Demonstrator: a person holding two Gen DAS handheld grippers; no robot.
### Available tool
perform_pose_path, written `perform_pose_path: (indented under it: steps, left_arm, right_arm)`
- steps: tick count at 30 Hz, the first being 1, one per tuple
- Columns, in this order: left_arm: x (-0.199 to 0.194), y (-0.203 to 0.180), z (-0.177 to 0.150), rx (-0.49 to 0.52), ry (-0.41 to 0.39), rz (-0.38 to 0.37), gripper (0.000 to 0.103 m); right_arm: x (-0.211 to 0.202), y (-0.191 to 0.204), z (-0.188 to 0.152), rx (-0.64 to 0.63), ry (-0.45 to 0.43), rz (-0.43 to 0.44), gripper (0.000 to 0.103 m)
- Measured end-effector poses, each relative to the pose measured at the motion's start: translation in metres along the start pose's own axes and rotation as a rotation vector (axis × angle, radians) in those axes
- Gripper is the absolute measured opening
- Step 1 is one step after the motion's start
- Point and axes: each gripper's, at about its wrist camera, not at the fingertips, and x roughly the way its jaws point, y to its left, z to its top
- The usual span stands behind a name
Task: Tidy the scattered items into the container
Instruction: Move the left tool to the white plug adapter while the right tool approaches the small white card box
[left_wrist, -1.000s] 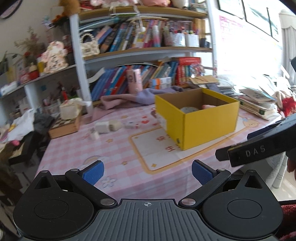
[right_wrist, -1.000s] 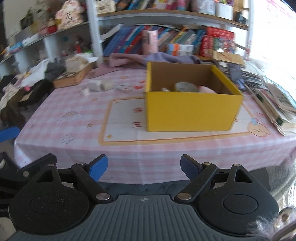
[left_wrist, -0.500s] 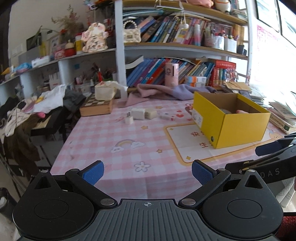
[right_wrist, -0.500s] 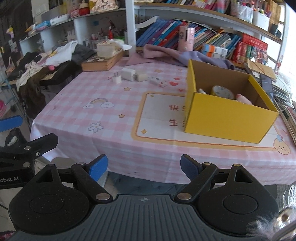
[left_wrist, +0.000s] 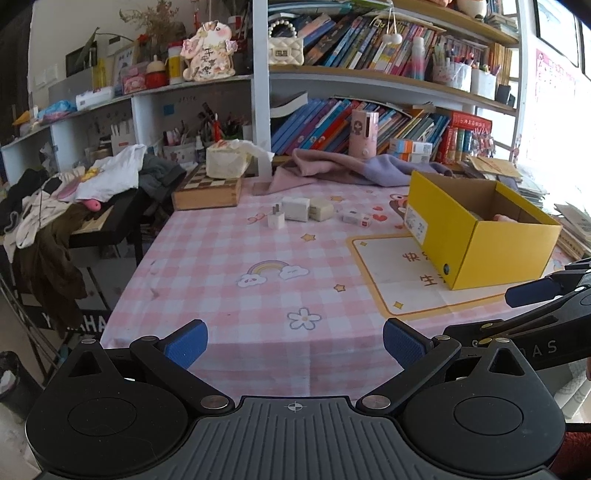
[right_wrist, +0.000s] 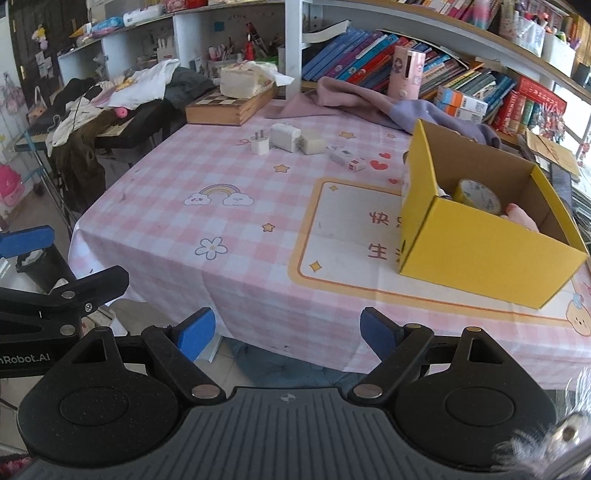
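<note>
A yellow cardboard box (left_wrist: 480, 236) (right_wrist: 480, 243) stands open on the right of the pink checked table; a tape roll (right_wrist: 478, 195) and a pink item (right_wrist: 521, 218) lie inside. Near the far middle sit a small white plug (left_wrist: 276, 218) (right_wrist: 259, 144), a white charger (left_wrist: 295, 208) (right_wrist: 283, 136), a cream charger (left_wrist: 320, 209) (right_wrist: 313, 144) and a small white-and-red box (left_wrist: 356, 218) (right_wrist: 347, 159). My left gripper (left_wrist: 295, 341) is open and empty above the table's near edge. My right gripper (right_wrist: 286, 332) is open and empty just off that edge.
A wooden chess box (left_wrist: 207, 190) with a tissue pack on it sits at the far left corner. Purple cloth (left_wrist: 351, 168) lies along the back, under bookshelves (left_wrist: 369, 110). A clothes-covered keyboard stand (left_wrist: 92, 206) is left of the table; stacked books (left_wrist: 576, 225) are at the right.
Both views have swung left: the yellow box has slid toward the right of each picture and the chargers and the table's left edge have come into fuller view. Both grippers stayed open.
</note>
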Motion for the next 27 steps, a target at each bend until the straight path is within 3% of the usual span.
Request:
perform_pose_path:
  steps: [8,15,18,27]
  left_arm:
    - [0.030,0.004,0.012,0.033,0.031,-0.013,0.102]
    - [0.064,0.013,0.033,0.061,0.032,-0.004,0.102]
    - [0.080,0.018,0.043,0.058,0.025,-0.015,0.102]
    - [0.140,0.032,0.075,-0.025,0.056,-0.059,0.102]
  right_arm:
    - [0.029,-0.006,0.020,0.018,0.016,-0.002,0.082]
    - [0.065,-0.012,0.053,0.013,0.023,0.006,0.070]
    - [0.078,-0.015,0.069,0.014,0.018,0.008,0.070]
    - [0.126,-0.038,0.109,0.020,0.053,-0.025,0.069]
